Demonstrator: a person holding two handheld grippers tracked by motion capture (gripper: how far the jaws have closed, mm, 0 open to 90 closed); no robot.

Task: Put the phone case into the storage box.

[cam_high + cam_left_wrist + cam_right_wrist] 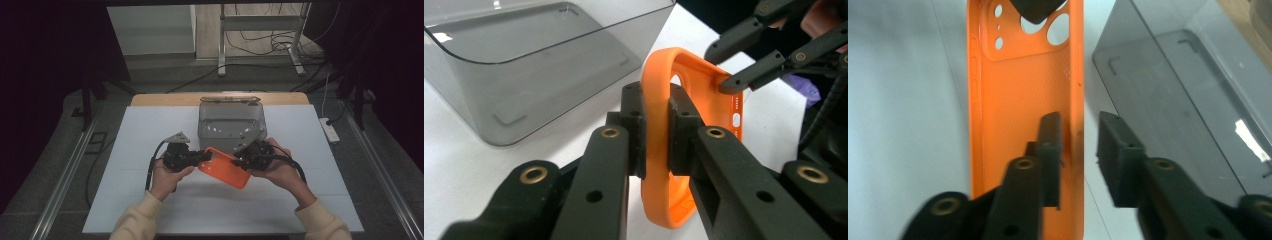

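- Orange phone case (225,167) held above the white surface (150,135), between the two claws, just in front of a smoky transparent bin (231,124).
- High view: case lies slanted, its left end at the left claw (202,156), its right portion at the right claw (239,161). One hand (167,175) on the left claw's body, the other hand (280,167) on the right one; cream sleeves (137,220) come in from the bottom edge.
- Left gripper view: left claw (656,135) pinched tight on the case's rim (655,100), one pad on each side of the orange wall, both touching it. Case (704,95) stands edge-on here, open side facing right.
- Same view: right claw (724,70) reaches in from the upper right; its lower jaw tip meets the far rim of the case, upper jaw a little apart from it.
- Right gripper view: right claw (1079,145) straddles the case's long side wall. One jaw lies inside against the case's floor (1023,90); the other sits outside with a visible gap to the wall. Part open, not clamped.
- Camera cut-out and small holes (1058,27) at the far end of the case; a dark pad of the left claw (1035,10) shows there.
- Bin (1178,90) just beside the case in this view, resting on the surface (903,100).
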